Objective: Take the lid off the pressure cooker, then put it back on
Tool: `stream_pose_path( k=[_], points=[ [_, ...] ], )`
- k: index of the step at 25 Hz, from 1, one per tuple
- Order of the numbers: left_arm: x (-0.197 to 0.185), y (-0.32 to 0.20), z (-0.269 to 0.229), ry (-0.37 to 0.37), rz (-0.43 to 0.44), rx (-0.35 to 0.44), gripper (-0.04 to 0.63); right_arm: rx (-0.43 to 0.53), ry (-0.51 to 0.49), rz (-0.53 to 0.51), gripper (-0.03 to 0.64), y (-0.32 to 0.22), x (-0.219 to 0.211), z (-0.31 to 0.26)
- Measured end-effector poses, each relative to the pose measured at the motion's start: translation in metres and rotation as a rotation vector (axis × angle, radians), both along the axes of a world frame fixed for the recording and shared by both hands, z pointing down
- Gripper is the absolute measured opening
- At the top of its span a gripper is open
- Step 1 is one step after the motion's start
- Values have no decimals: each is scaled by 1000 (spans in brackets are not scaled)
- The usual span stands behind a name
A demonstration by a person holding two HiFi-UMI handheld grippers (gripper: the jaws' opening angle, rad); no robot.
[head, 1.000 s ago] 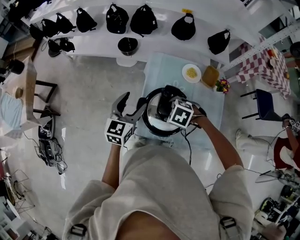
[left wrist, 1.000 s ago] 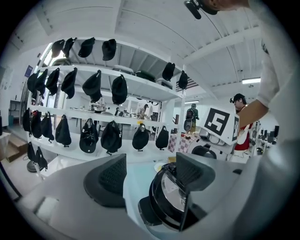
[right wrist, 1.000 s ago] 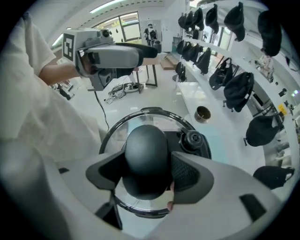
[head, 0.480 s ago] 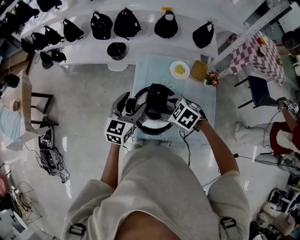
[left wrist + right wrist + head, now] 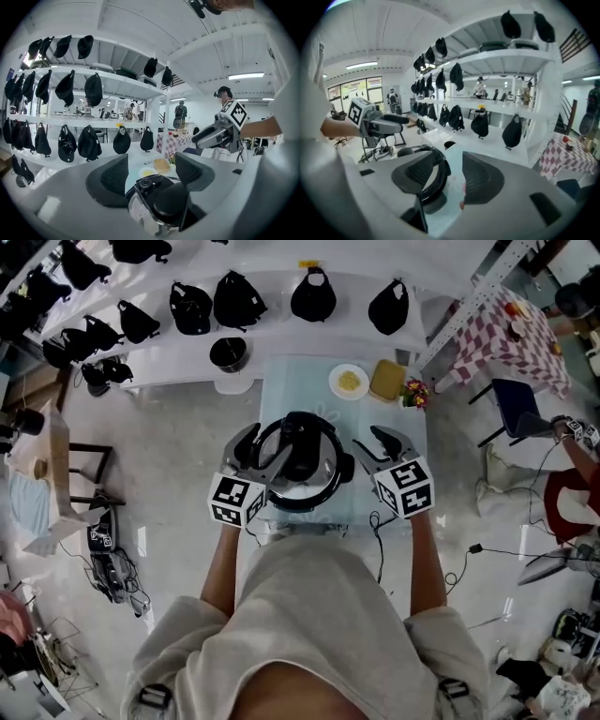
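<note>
- Pressure cooker (image 5: pixel 281 498): stands on the near half of the pale glass desk (image 5: pixel 281 390), right in front of the person.
- Lid (image 5: pixel 305 486): sits on top of the cooker; shows shiny metal inside a dark round rim.
- Handle (image 5: pixel 300 442): runs black and bulky across the lid, with a small round knob at its far end in the left gripper view.
- Left tongs (image 5: pixel 261 448): stand at the cooker's left edge, reaching in over the rim; jaws wide apart, with the lid and its black handle low between them and neither pad pressing on anything.
- Right tongs (image 5: pixel 373 446): stand just beside the cooker's right side, clear of it; jaws part-way open after closing in just now, with only bare desk showing in the gap. In the right gripper view, the cooker shows partly behind the left jaw.
- Plate (image 5: pixel 349 382): lies at the far end of the desk with something yellow on it, well apart from the cooker.
- Flat yellowish box (image 5: pixel 386 381): lies just beside the plate.
- Shelf (image 5: pixel 187 362): runs white beyond the desk, with black caps (image 5: pixel 312 298) hung in a row.
</note>
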State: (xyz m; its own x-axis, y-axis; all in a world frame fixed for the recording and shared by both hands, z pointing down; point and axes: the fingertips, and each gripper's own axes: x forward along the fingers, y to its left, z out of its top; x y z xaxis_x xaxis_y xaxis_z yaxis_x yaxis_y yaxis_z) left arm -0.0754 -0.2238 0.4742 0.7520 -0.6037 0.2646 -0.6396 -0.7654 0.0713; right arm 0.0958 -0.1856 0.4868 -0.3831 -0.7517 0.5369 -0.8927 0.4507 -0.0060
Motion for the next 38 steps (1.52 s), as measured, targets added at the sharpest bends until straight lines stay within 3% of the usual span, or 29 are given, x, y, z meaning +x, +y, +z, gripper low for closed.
stream_pose_path(
  k=[4, 8, 11, 16, 24, 38],
  points=[
    [12, 1, -3, -2, 28, 3, 247, 148, -53, 171, 159, 15, 44, -21],
    [18, 4, -7, 27, 22, 18, 86, 216, -122, 275, 110, 40, 69, -27],
    [22, 10, -6, 26, 26, 25, 41, 245, -159, 331, 71, 57, 81, -27],
    [28, 21, 0, 44, 49, -8, 15, 258, -180, 381, 2, 75, 91, -22],
    [33, 31, 6, 27, 57, -4, 14, 247, -121, 361, 2, 78, 90, -19],
    [29, 33, 1, 24, 60, 1, 14, 228, -118, 368, 0, 76, 83, -17]
  ],
)
